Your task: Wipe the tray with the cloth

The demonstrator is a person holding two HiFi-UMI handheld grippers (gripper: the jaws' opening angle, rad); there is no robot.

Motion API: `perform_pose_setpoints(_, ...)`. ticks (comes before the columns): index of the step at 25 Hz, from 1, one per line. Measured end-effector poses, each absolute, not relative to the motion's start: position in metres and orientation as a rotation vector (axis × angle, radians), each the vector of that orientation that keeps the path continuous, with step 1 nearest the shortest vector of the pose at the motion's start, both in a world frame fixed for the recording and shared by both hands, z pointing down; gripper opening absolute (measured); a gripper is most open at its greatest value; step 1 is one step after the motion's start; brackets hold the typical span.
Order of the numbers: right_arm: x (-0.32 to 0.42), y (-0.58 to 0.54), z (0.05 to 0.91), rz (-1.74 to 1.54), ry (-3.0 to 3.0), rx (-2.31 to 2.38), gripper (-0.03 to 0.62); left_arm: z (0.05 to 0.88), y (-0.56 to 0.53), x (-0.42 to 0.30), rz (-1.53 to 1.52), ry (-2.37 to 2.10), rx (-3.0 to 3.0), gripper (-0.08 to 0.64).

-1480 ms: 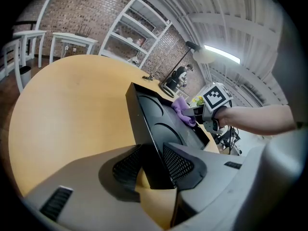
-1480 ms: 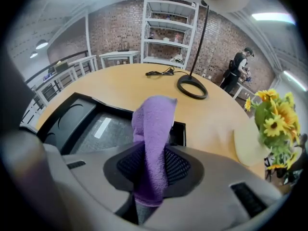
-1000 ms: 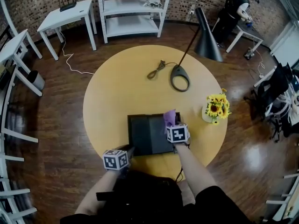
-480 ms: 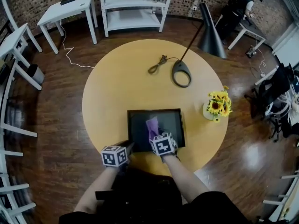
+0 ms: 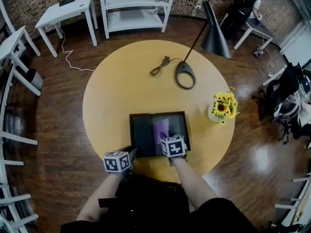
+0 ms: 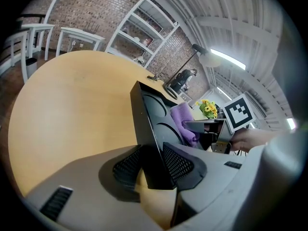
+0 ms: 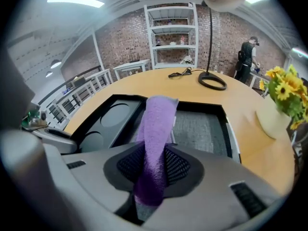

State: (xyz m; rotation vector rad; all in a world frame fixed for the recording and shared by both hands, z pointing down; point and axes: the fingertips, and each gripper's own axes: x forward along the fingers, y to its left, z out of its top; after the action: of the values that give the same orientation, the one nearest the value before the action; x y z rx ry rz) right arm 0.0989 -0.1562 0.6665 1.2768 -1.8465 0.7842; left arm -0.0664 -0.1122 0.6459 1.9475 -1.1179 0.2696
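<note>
A black tray [image 5: 141, 130] with round recesses lies on the round yellow table [image 5: 126, 86], near its front edge. My left gripper [image 5: 130, 154] is shut on the tray's near left corner, and the tray's rim [image 6: 144, 124] stands between its pads. My right gripper [image 5: 170, 139] is shut on a purple cloth [image 7: 156, 134], which lies down on the tray's floor [image 7: 202, 129] near the middle. In the left gripper view the purple cloth [image 6: 183, 121] hangs from the right gripper [image 6: 204, 129] inside the tray.
A black floor-style lamp [image 5: 187, 74] with its cord [image 5: 159, 67] stands on the far part of the table. A vase of sunflowers [image 5: 221, 108] sits to the tray's right. White shelves [image 5: 133, 8] and small tables ring the room, and a person [image 5: 245, 6] stands at the back right.
My right gripper drew the cloth from the tray's right edge leftward, then slightly back right and nearer me. The left gripper has kept its hold on the corner.
</note>
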Motion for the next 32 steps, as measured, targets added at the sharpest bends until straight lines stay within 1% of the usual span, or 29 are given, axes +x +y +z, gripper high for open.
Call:
perform_pose_setpoints(4, 0.128, -0.158, 0.666, 0.876, -1.818, 1.358, 0.100, 0.645, -0.113, -0.067, 0.288, -1.120, 1.943, 0.132)
perform_pose_setpoints(9, 0.160, -0.157, 0.666, 0.849, -1.762, 1.407, 0.100, 0.647, -0.113, -0.066, 0.303, -1.115, 1.951, 0.132)
perform_pose_setpoints(13, 0.170, -0.153, 0.666, 0.820, -1.726, 1.419, 0.100, 0.646, -0.112, -0.064, 0.310, -1.106, 1.961, 0.132)
perform_pose_setpoints(19, 0.153, -0.165, 0.648, 0.663, -1.729, 1.433, 0.100, 0.647, -0.113, -0.064, 0.309, -1.109, 1.968, 0.132)
perform_pose_setpoints(24, 0.157, -0.158, 0.633, 0.220, -1.515, 1.174, 0.100, 0.647, -0.113, -0.064, 0.305, -1.108, 1.971, 0.132)
perform_pose_setpoints(27, 0.161, -0.158, 0.634, 0.112, -1.474, 1.116, 0.100, 0.647, -0.114, -0.063, 0.300, -1.108, 1.969, 0.132)
perform_pose_setpoints(29, 0.167, -0.158, 0.635, 0.140, -1.477, 1.146, 0.098, 0.647, -0.114, -0.062, 0.300, -1.106, 1.974, 0.132)
perform_pose_setpoints(32, 0.180, -0.158, 0.637, 0.311, -1.518, 1.227, 0.098, 0.648, -0.114, -0.062, 0.302, -1.107, 1.977, 0.132)
